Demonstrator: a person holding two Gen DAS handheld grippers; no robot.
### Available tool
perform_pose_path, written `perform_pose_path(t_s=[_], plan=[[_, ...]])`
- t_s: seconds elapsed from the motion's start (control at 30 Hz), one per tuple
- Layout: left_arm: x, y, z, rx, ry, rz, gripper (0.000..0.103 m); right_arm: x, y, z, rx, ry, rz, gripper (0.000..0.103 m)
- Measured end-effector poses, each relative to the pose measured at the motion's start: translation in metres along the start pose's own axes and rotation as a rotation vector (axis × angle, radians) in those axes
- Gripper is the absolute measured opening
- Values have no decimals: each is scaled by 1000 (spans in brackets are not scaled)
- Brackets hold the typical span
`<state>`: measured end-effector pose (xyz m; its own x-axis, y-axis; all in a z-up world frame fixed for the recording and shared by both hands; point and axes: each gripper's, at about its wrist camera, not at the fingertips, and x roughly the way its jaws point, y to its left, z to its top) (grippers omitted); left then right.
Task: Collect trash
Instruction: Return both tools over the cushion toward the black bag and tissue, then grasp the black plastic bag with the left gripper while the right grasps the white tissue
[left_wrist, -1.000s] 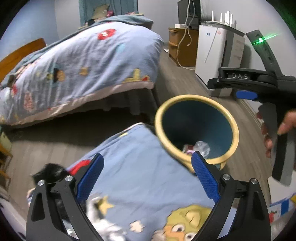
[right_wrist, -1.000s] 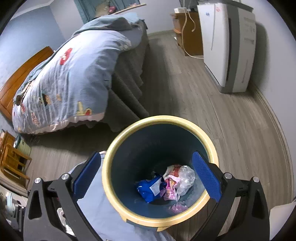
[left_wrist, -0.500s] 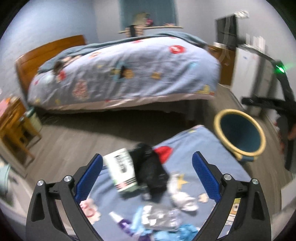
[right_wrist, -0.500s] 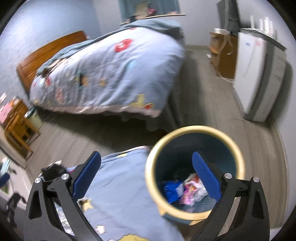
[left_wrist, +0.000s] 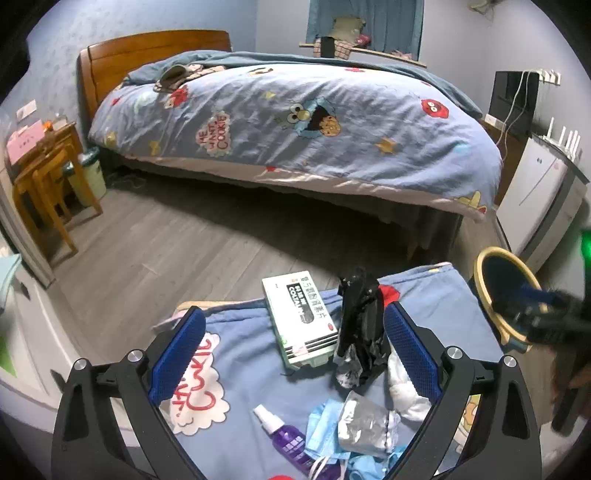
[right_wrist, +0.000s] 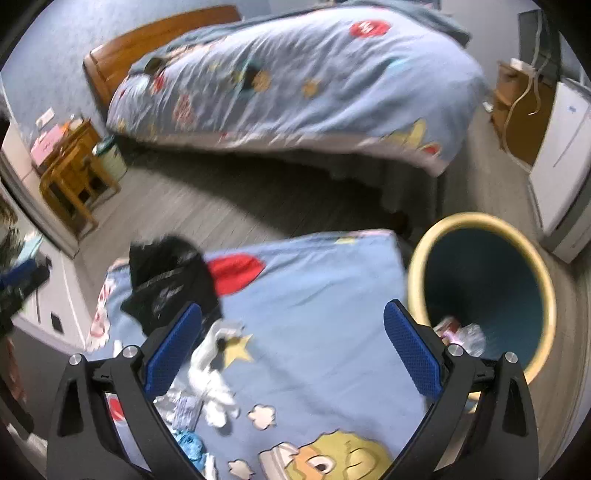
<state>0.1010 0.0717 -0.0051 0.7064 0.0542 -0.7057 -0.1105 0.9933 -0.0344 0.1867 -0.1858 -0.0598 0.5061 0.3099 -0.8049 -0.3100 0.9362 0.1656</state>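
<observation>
- Between the spread, empty fingers of the left gripper (left_wrist: 293, 356) lies a crumpled black wrapper (left_wrist: 360, 332), beside a white box (left_wrist: 299, 319) on the blue sheet (left_wrist: 243, 354).
- It looks light and floppy; pinch its bunched middle.
- The right gripper (right_wrist: 291, 352), likewise spread and empty, hangs beside the bin (right_wrist: 532, 273).

**Quick head count of the mess**

So on the blue cartoon cloth (left_wrist: 255, 354) I count one white box (left_wrist: 301, 319), one crumpled black bag (left_wrist: 360, 328), one purple spray bottle (left_wrist: 284, 437), one silver foil wrapper (left_wrist: 365, 424), one wad of white tissue (left_wrist: 402, 391) and what looks like a couple of blue face masks (left_wrist: 325, 428). One yellow-rimmed bin (right_wrist: 484, 288) beside it, with a few wrappers (right_wrist: 460, 332) inside, too blurry to count. Two hand-held grippers, left (left_wrist: 293, 358) and right (right_wrist: 291, 352).
</observation>
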Motion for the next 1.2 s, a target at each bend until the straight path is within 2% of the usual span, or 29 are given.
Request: perform_pose_path(t_s=[0.23,0.37,0.5,0.63,0.7,0.83,0.97,1.2], plan=[[13,6,-1,9,24,9,96,42,36,-31,-120,115,24,97],[22,7,-2,24,42,15,96,57,45,-41,-164,152,57,95],[31,12,-1,11,62,17,96,70,58,-51,-199,198,117,74],[39,14,-1,5,76,10,96,80,72,-61,-249,243,163,59],[45,12,-2,16,87,12,96,85,75,-66,-265,276,176,37],[58,2,-7,47,123,-2,96,81,70,-64,-234,302,201,16],[70,-14,-10,80,142,-42,96,70,46,-56,-131,344,216,12],[96,-48,-18,126,202,-103,93,60,18,-49,-76,351,201,11]])
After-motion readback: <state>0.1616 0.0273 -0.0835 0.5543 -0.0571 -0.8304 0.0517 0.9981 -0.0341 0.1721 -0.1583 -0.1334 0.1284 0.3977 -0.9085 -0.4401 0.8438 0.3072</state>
